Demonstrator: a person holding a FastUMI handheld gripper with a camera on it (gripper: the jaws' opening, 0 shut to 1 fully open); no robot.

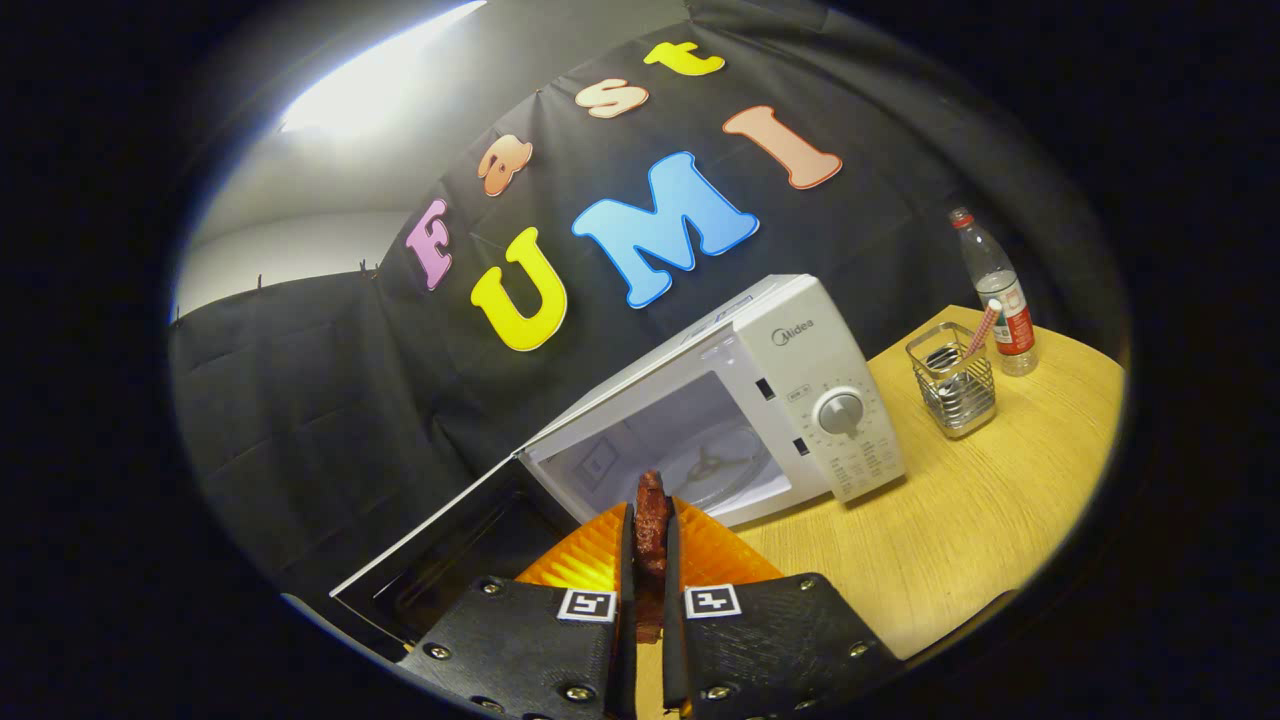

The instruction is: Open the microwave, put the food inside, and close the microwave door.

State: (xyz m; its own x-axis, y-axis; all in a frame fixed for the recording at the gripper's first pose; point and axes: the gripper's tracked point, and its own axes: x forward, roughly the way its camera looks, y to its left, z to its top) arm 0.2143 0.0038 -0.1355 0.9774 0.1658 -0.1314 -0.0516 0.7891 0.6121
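Note:
My gripper point(650, 545) is shut on a long dark reddish-brown piece of food point(651, 520), which stands up between the two fingers and pokes out past their tips. Just beyond the food stands the white microwave point(815, 350) on the wooden table point(960, 540). Its door point(440, 560) hangs wide open to the left of my fingers. The cavity is lit, and the glass turntable point(715, 465) shows inside, right behind the tip of the food. A round dial point(841, 412) sits on the control panel to the right of the cavity.
To the right of the microwave stands a wire-mesh holder point(952, 382) with a striped straw in it. Behind it is a clear plastic bottle point(995, 290) with a red cap. Black cloth walls close off the back and left.

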